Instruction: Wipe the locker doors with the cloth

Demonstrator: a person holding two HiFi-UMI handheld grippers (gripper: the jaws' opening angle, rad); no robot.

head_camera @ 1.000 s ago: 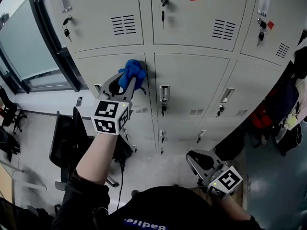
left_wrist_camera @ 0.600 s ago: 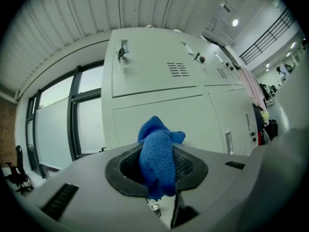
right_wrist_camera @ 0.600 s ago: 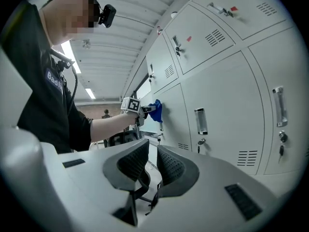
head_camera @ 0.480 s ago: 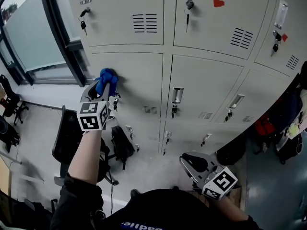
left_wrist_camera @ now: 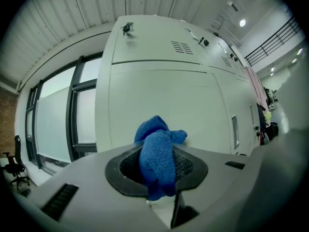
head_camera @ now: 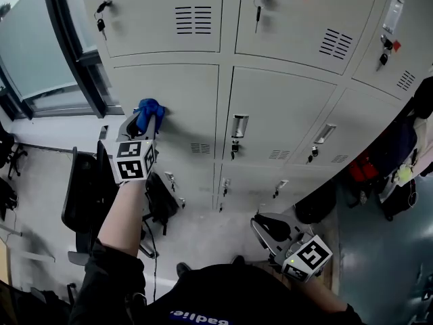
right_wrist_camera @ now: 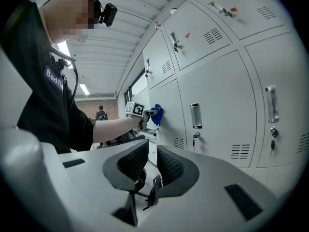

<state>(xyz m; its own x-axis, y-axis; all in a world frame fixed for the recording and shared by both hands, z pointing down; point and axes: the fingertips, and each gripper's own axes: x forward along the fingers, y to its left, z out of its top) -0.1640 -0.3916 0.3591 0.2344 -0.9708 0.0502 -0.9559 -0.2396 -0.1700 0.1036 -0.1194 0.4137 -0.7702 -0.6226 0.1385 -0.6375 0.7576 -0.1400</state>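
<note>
Sliding leftward over the last second, the bunched blue terry cloth (head_camera: 149, 107) clamped in the left tongs (head_camera: 146, 118) now presses the left part of the grey steel middle-row locker door (head_camera: 186, 93), so this pass looks nearly finished; right tongs (head_camera: 265, 226) hang low, closed together, empty.

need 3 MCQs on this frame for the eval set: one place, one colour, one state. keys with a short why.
1. Which door is the cloth at?
A. leftmost middle-row door
B. a top-row door
C. a bottom-row door

2. Cloth colour?
A. red
B. blue
C. white

3. Left tool state?
A. open, empty
B. out of view
C. shut on the cloth

Key:
1 A: the head view shows it at that door's left part.
2 B: blue in every view.
3 C: the left gripper view shows its jaws pinching the cloth.
</note>
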